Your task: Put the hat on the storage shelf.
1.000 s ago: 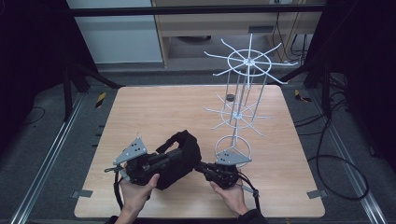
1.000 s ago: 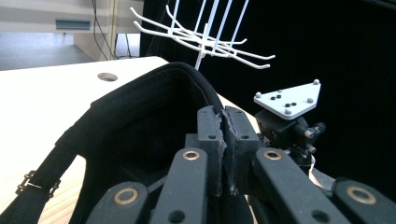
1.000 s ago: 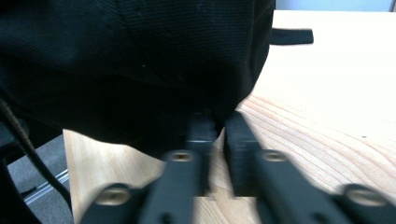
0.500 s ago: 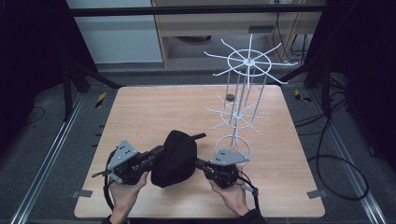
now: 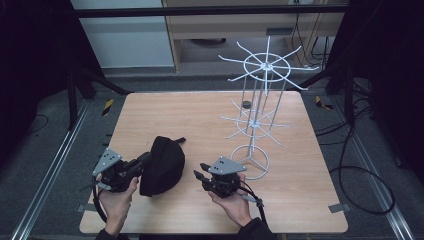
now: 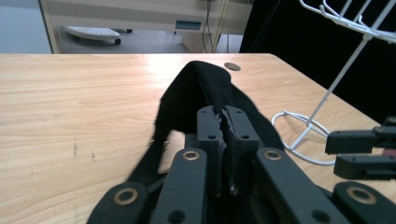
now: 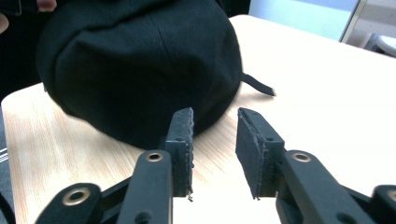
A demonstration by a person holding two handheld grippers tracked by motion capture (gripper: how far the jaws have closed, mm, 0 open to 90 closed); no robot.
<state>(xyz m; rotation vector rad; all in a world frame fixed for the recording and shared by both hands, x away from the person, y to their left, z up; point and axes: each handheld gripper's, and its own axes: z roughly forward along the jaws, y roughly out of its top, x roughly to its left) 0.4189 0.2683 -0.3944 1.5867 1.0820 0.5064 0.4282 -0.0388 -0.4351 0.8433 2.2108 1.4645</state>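
Note:
A black cap [image 5: 162, 165] lies on the wooden table [image 5: 150, 115] near its front edge. My left gripper [image 5: 145, 159] comes at it from the left and is shut on the cap's edge; in the left gripper view the pads [image 6: 223, 114] pinch black fabric [image 6: 201, 88]. To the cap's right, my right gripper [image 5: 199, 172] has just been opening its jaws. In the right gripper view those jaws [image 7: 215, 121] stand apart with nothing between them, just short of the cap's crown [image 7: 140, 60].
A white wire display rack [image 5: 260, 120] with radiating hooks stands on the right half, its base ring [image 5: 250, 160] just behind my right gripper. A small dark disc [image 5: 245, 104] lies near the rack's far side. The cap's strap [image 7: 259, 84] trails on the wood.
The cap has come down from between both grippers to rest on the table. The right gripper let go of it and drew back to the right; the left hand shifted left and lower.

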